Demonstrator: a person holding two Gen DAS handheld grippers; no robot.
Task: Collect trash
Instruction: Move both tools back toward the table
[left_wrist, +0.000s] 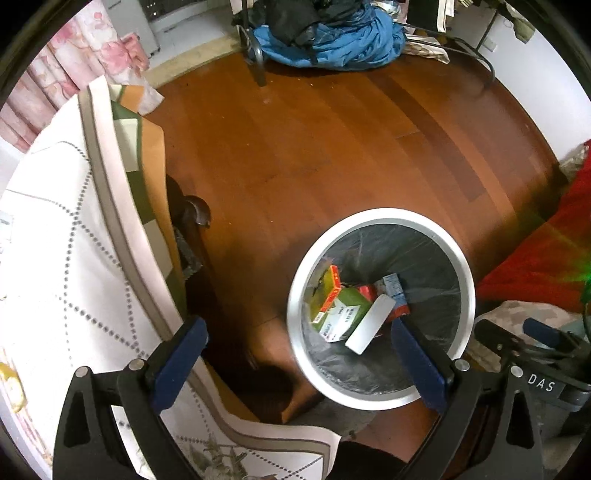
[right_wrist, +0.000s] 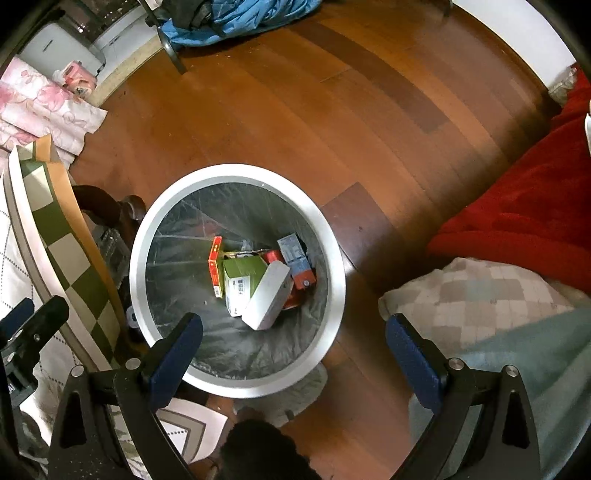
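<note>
Item 1, wooden floor (right_wrist: 332, 122): glossy red-brown boards lay ahead of both your tools, bare of loose litter as far as either view showed.

Item 2, table covering (left_wrist: 55, 258): a white cloth with dotted diamond stitching and a checked green-and-orange border hung to the left of your left tool.

Item 3, red blanket (right_wrist: 517, 206): soft pile, to the right of your right tool, with a pale patchwork cushion (right_wrist: 480, 295) nearer you.

Item 4, trash bin (right_wrist: 332, 236): a round bin with a smooth white rim and a crinkled dark plastic liner stood on the floor directly under your right tool and just ahead of the right finger of your left one.

Item 5, contents: a flat white box (right_wrist: 267, 301) with rounded corners lay tilted on top of a green-and-white carton (right_wrist: 240, 277), beside an orange box (right_wrist: 216, 266) on edge and a blue-and-red carton (right_wrist: 295, 258). All were stiff card, sharp-cornered, settled at the bottom.

Item 6, left gripper (left_wrist: 295, 354) and right gripper (right_wrist: 293, 350): you held both with the blue-padded fingers spread wide and nothing between them.

Progress, by judgement: collection looked largely or wholly done, since several pieces were binned and none stayed in hand; anything left would lie outside these views.
</note>
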